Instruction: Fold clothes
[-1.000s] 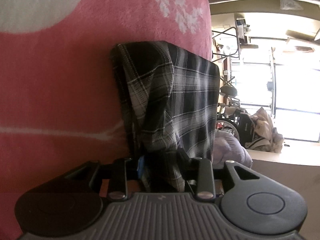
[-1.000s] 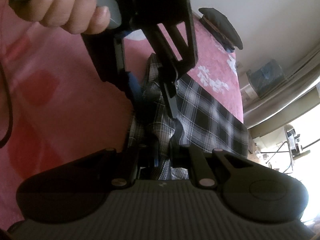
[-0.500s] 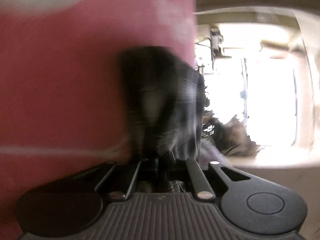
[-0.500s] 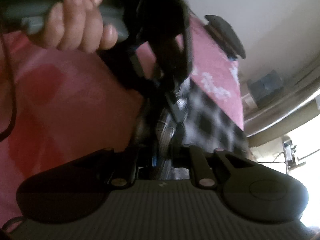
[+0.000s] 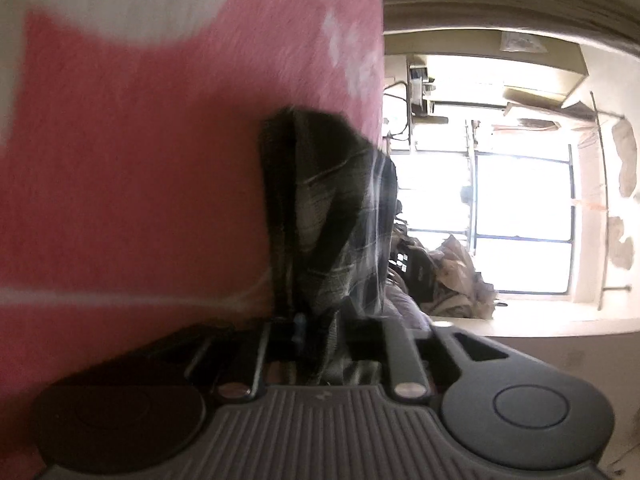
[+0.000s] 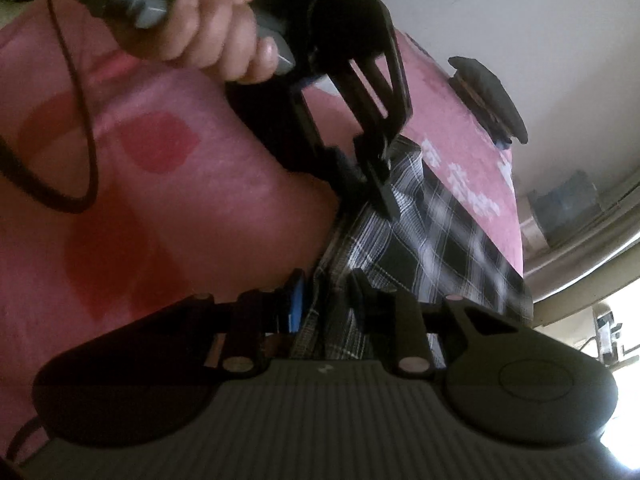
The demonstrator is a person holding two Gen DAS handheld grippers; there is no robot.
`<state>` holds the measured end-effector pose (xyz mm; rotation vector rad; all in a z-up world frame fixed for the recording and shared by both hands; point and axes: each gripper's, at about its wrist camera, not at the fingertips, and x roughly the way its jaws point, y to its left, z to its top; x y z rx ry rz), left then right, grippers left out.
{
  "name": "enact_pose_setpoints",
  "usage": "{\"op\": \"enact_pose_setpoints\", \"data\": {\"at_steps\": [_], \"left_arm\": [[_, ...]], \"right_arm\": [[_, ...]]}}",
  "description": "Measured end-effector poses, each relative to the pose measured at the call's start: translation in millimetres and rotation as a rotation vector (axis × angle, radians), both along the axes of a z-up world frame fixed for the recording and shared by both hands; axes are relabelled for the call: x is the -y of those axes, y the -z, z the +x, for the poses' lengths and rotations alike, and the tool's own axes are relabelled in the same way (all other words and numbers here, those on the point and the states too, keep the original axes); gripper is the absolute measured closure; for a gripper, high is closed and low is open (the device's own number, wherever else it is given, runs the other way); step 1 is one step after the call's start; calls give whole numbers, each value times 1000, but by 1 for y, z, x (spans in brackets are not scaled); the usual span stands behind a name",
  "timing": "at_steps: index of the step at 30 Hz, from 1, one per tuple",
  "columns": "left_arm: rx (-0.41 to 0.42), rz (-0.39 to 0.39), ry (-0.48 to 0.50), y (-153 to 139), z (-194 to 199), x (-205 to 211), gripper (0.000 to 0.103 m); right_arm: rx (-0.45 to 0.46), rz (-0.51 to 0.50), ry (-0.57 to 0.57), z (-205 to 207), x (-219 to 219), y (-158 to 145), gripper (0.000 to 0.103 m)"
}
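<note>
A black-and-white plaid garment [image 6: 436,240] lies folded on a pink blanket [image 6: 208,208]; in the left wrist view the plaid garment [image 5: 332,216] is dark and blurred. My left gripper [image 5: 326,326] has its jaws opening, and the garment's folded edge runs loosely between them. The right wrist view shows the left gripper [image 6: 364,188], held by a hand [image 6: 224,36], at the garment's far edge. My right gripper [image 6: 326,300] is at the near edge, jaws opening, with cloth between the blue pad [image 6: 296,304] and the other finger.
The blanket carries white patches [image 5: 132,4] and white flower prints [image 6: 464,184]. A dark flat object [image 6: 488,100] lies at its far end. Beyond the blanket's edge are a bright window [image 5: 520,220] and piled clutter [image 5: 448,280]. A black cable [image 6: 80,128] hangs from the hand.
Both pairs of jaws have spread apart on the cloth edge they pinched a second ago. The left gripper and its hand have shifted along the garment's edge.
</note>
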<state>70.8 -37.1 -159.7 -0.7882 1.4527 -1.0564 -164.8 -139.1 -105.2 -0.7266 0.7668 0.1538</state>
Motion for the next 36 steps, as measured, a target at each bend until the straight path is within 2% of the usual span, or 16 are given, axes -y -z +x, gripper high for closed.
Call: {"op": "enact_pose_setpoints", "data": {"at_steps": [1, 3, 5, 7, 10, 13, 26, 29, 31, 34, 35, 36], "left_arm": [[59, 16, -5, -10, -3, -5, 56], [209, 55, -5, -32, -15, -9, 50], [369, 96, -4, -54, -29, -12, 52], [474, 121, 4, -67, -40, -10, 57], [543, 173, -15, -74, -52, -2, 62], [567, 222, -47, -72, -57, 9, 64], [506, 307, -31, -54, -45, 51, 81], [477, 306, -23, -54, -41, 53, 92], [421, 245, -44, -51, -35, 50, 96], [267, 14, -124, -37, -28, 29, 97], [221, -44, -153, -29, -27, 23, 97], [182, -67, -176, -18, -26, 18, 97]], "right_arm": [[-2, 9, 6, 1, 0, -2, 80], [-6, 25, 13, 2, 2, -3, 80], [-6, 29, 16, 2, 2, -3, 80], [-3, 25, 16, 2, 0, -2, 80], [-4, 26, 18, 6, 1, -1, 80], [-5, 27, 18, 7, 1, -1, 80], [-7, 27, 11, 8, 1, -1, 79], [-9, 26, 13, 2, -2, -1, 79], [-10, 28, 14, 2, -3, -1, 79], [-8, 33, 18, 3, -2, -2, 78], [-1, 30, 17, 3, -2, -2, 77], [6, 26, 16, 3, -2, -3, 75]]}}
